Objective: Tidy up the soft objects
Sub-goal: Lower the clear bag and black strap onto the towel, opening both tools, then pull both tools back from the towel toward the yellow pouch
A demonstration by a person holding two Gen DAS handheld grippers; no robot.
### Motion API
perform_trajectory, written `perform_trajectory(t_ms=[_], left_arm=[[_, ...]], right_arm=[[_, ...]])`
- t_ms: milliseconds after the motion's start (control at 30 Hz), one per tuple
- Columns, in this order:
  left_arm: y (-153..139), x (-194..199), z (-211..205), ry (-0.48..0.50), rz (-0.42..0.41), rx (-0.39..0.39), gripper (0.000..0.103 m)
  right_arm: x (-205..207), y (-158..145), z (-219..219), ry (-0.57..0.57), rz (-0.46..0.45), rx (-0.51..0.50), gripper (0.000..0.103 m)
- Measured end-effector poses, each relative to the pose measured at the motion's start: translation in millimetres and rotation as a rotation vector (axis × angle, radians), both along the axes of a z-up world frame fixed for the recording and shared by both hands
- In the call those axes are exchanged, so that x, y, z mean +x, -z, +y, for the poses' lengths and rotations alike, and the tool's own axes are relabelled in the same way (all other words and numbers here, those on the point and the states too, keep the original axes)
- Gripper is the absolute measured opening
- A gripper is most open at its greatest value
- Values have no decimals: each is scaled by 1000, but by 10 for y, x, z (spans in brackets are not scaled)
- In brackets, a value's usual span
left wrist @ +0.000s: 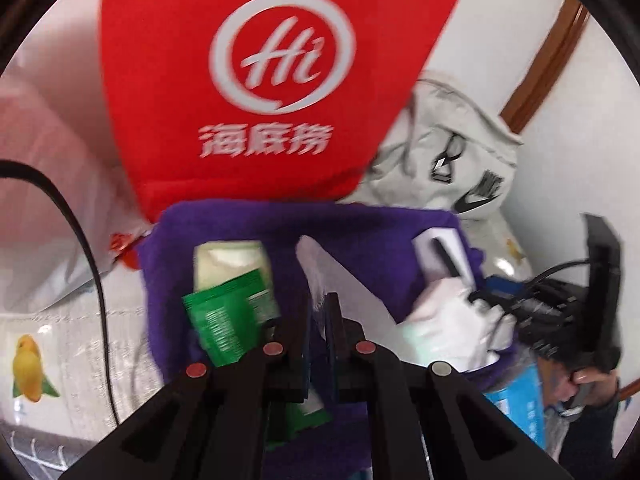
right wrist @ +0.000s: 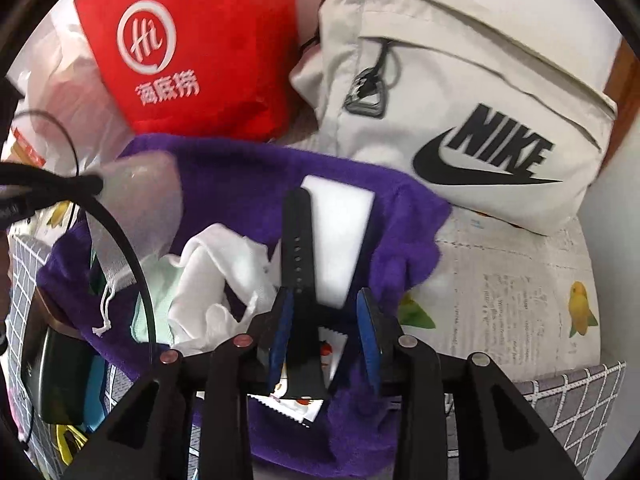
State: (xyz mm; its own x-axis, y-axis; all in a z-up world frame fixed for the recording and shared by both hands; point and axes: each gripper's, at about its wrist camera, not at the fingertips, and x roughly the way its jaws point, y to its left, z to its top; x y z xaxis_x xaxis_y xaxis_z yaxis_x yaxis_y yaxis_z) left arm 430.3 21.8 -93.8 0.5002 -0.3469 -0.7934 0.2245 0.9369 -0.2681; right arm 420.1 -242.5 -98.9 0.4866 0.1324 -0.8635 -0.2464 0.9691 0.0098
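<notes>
A purple towel (left wrist: pixel 360 236) (right wrist: pixel 248 176) lies on the bed with small items on it. My left gripper (left wrist: pixel 320 312) is shut on a translucent drawstring pouch (left wrist: pixel 340 280), which shows lifted at the left of the right wrist view (right wrist: pixel 136 208). A green packet (left wrist: pixel 228 316) and a pale packet (left wrist: pixel 232 260) lie to its left. My right gripper (right wrist: pixel 326 300) is open over a black watch strap (right wrist: pixel 298 248) lying on a white pad (right wrist: pixel 340 232). White cloths (right wrist: pixel 216 272) (left wrist: pixel 444 320) lie crumpled on the towel.
A red "Hi" bag (left wrist: pixel 256 80) (right wrist: pixel 188 48) and a grey Nike backpack (right wrist: pixel 460 100) (left wrist: pixel 452 160) stand behind the towel. A black cable (left wrist: pixel 80 240) hangs at left. The bedsheet (right wrist: pixel 520 280) carries bird prints. A blue box (left wrist: pixel 520 404) sits at right.
</notes>
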Motion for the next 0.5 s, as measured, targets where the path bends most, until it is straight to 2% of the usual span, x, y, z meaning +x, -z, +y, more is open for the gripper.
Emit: perform_trajectory(t_ms=[100, 167, 367, 433, 500], left_arm=[[52, -34, 58, 2, 16, 15, 7], [83, -54, 27, 10, 20, 63, 7], [89, -101, -28, 20, 37, 92, 7], [86, -109, -26, 21, 52, 82, 14], [83, -137, -11, 8, 74, 83, 20]], right_arm=[[-37, -63, -57, 17, -11, 23, 33], [-42, -94, -77, 27, -20, 35, 33], [-175, -241, -96, 26, -43, 52, 34], [-264, -286, -80, 24, -50, 44, 40], [-338, -333, -78, 20, -60, 38, 41]])
